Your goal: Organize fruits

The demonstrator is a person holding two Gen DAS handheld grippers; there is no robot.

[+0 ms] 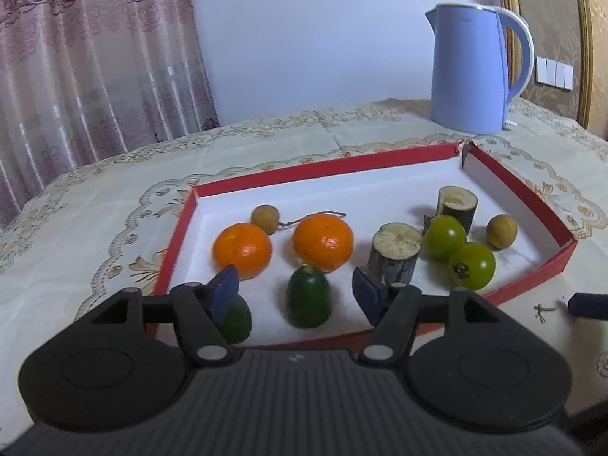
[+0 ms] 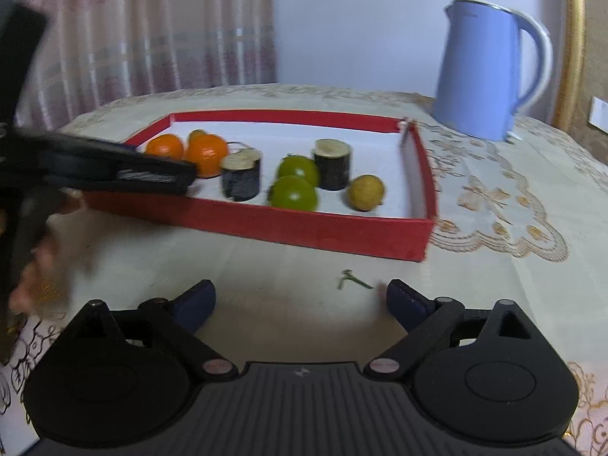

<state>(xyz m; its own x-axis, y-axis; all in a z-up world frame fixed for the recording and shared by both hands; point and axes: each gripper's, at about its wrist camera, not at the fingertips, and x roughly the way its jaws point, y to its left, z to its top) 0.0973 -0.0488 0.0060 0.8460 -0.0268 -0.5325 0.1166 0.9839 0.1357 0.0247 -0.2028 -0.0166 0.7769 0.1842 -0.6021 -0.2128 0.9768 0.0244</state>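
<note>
The left gripper hangs over the near edge of the red box, its fingers parted and pressing on nothing. Between them, a little ahead, stands a dark green fruit — free on the white floor of the box. A second dark green fruit sits half hidden behind the left finger. Beyond the fingertips lie two oranges, two brown longans, two green tomatoes and two cut cane stubs, the nearer stub just past the right finger.

The right gripper waits outside the box over the cloth-covered surface, fingers spread wide with nothing between them — only a small green stem scrap lies just ahead. A pale blue kettle stands far beyond the box.
</note>
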